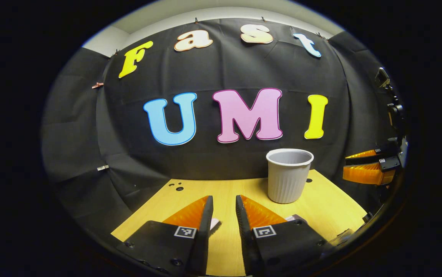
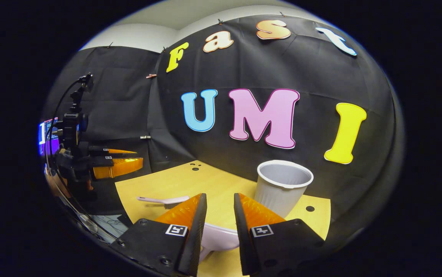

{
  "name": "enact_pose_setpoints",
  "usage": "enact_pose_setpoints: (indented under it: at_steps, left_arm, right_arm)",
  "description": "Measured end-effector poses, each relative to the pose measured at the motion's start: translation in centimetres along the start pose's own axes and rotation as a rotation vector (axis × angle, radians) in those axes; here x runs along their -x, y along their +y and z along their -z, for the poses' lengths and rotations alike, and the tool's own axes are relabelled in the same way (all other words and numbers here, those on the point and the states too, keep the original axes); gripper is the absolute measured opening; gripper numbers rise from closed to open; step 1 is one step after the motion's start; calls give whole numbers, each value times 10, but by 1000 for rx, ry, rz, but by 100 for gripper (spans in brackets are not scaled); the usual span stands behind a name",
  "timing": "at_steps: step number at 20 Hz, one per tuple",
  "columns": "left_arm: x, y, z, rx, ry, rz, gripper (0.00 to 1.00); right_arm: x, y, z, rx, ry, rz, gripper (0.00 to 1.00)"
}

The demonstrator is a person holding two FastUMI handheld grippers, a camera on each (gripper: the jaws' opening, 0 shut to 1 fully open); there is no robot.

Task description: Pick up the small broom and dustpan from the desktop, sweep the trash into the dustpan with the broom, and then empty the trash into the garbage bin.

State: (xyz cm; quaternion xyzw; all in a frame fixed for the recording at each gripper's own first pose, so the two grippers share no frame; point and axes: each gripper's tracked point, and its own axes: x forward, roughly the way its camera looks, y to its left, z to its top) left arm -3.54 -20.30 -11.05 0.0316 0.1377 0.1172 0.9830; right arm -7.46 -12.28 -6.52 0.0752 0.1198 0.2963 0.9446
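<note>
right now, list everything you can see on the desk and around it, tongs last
bin: one, grey, ribbed, upright at the back of the desk.
desk: one, light wood, with small dark holes near its back edge.
white plastic tool: one, long thin handle, lying flat on the desk left of the bin in the right gripper view; broom or dustpan, cannot tell.
white plastic piece: one, on the desk under the right tongs.
screen: one, lit, far left in the right gripper view.
left tongs: orange fingers, open, above the desk.
right tongs: orange fingers, open, above the white piece.
</note>
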Motion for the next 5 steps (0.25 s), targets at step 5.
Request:
enact_pose_setpoints:
  at_steps: [5]
  left_arm:
    - [-7,-19,2,-8,16,23,39]
  right_arm:
    - [4,-17,5,9,1,14,46]
